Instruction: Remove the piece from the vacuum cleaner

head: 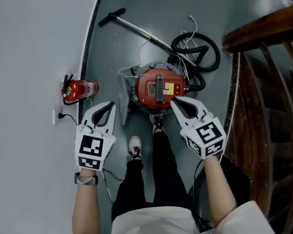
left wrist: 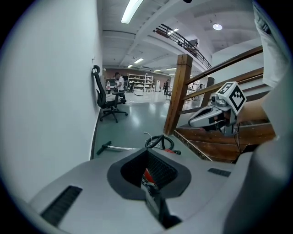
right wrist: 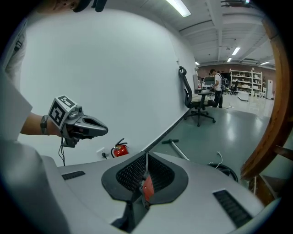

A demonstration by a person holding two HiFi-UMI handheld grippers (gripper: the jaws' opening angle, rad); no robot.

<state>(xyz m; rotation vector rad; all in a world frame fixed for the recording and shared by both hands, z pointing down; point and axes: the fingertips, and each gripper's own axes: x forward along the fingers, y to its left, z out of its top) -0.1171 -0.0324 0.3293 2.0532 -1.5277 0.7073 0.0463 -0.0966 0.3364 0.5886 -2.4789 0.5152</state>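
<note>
Pressed together, pinching nothing: left claw (head: 110, 106), above the floor (head: 112, 50) near the wall (head: 33, 45). Likewise pressed together and empty: right claw (head: 174, 102), tip just over the right edge of the vacuum cleaner (head: 158, 88); contact impossible to tell. Down on the floor ahead of two shoes (head: 135, 147): one red vacuum cleaner, with one black hose (head: 200, 51) and one wand (head: 139, 29) beyond. By the wall, one fire extinguisher (head: 81, 89). Two claws in all.
</note>
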